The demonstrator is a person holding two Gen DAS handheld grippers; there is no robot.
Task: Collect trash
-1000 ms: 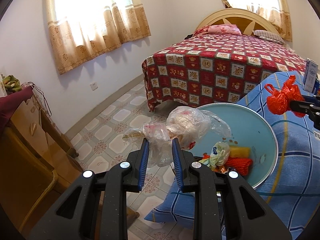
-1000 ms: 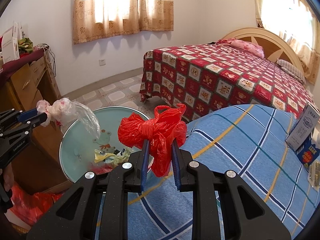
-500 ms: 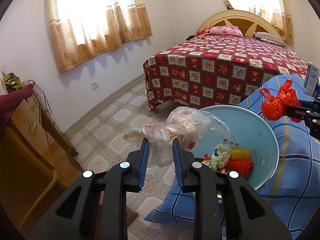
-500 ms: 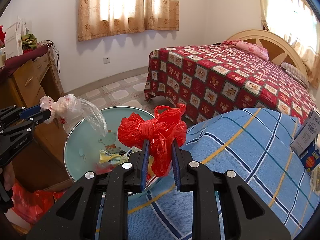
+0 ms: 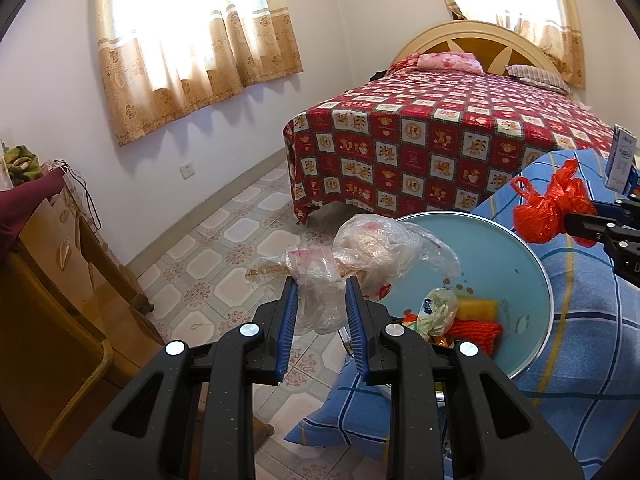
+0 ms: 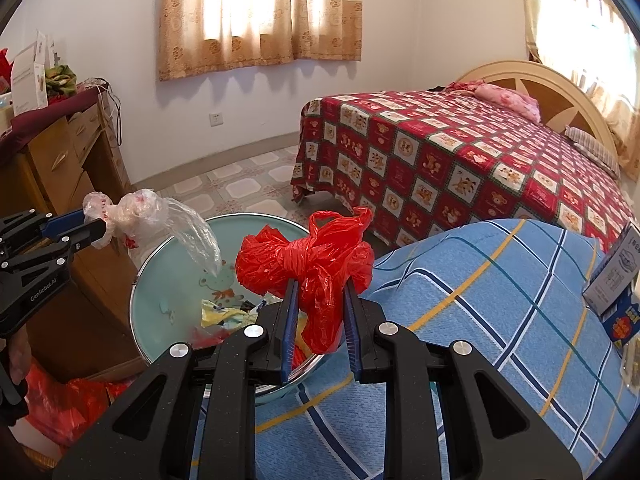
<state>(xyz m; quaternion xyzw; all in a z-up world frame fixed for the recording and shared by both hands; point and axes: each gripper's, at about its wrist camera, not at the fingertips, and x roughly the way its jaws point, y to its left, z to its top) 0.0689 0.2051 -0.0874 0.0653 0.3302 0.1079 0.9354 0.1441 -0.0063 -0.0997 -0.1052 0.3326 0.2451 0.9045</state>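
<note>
A crumpled clear plastic bag (image 5: 372, 248) hangs over the near rim of a pale blue round basin (image 5: 500, 248), and my left gripper (image 5: 322, 284) is shut on its knotted end. In the basin lie several scraps (image 5: 440, 308), among them a yellow sponge and something orange-red. My right gripper (image 6: 321, 286) is shut on a knotted red plastic bag (image 6: 304, 260), held above the basin's right rim (image 6: 172, 280). The right wrist view shows the left gripper (image 6: 92, 226) with the clear bag (image 6: 148, 212) at the left. The red bag (image 5: 548, 212) shows at the right of the left wrist view.
The basin rests on a blue plaid cloth (image 6: 480, 300) with small boxes (image 6: 616, 280) at its right edge. A bed with a red patterned cover (image 6: 460, 160) stands behind. A wooden dresser (image 6: 60, 160) stands at the left, with a red bag (image 6: 68, 400) below it. Tiled floor (image 5: 240, 248) lies between.
The right gripper with the red bag has edged slightly toward the basin. The left gripper and the clear bag have kept their place.
</note>
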